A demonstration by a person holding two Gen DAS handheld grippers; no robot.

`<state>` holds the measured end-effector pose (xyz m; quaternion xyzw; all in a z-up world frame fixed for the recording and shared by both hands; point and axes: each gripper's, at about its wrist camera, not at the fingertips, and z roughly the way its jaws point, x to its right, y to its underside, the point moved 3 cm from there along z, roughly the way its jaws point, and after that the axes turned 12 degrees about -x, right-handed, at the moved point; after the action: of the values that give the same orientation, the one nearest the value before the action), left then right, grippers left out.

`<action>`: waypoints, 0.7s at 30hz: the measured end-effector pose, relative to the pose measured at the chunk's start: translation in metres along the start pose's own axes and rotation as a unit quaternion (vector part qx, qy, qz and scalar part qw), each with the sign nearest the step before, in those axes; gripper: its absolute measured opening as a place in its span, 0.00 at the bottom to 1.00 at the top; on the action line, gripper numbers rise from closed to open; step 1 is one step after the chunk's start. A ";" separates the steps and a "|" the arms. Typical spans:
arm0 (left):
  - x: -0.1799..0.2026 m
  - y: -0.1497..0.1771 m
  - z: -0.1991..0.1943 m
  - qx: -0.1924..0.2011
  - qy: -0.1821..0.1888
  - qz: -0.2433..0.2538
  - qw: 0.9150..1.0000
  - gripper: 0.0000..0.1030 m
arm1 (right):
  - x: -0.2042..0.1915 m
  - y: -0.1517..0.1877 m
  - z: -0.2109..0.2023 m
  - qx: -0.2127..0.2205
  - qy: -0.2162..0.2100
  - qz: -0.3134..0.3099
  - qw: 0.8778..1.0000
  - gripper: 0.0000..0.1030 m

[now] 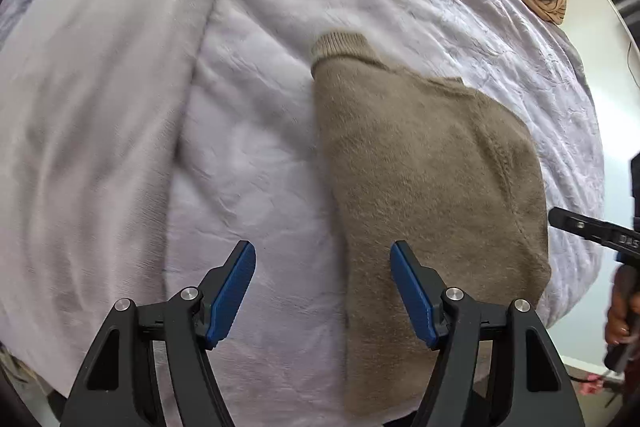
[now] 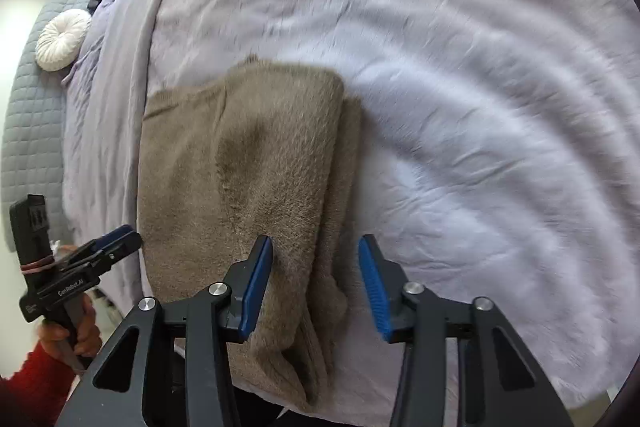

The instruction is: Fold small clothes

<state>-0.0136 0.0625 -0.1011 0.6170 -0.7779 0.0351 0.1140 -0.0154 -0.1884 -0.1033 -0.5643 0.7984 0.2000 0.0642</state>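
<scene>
The left gripper (image 1: 323,291) stood wide and empty; the right gripper (image 2: 316,287) hung narrower, gripping nothing. Just beyond, the tan sweater (image 2: 256,167) lay on the bed (image 2: 480,107), sides folded in, probably awaiting its final fold.

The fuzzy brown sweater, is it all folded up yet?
Mostly. The brown sweater lies on the bed cover with one side doubled over. Both the left gripper and right gripper hover open above it, holding nothing. The ribbed cuff sticks out, so more folding probably remains.
</scene>
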 end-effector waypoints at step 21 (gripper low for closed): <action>0.042 0.015 0.037 -0.041 0.007 0.028 0.999 0.69 | 0.018 0.066 0.040 -0.033 0.042 0.039 0.998 0.00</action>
<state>-0.0422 0.0193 -0.1265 0.5894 -0.7948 0.0104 0.1438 -0.0880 -0.1701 -0.1293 -0.5423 0.8148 0.2047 0.0041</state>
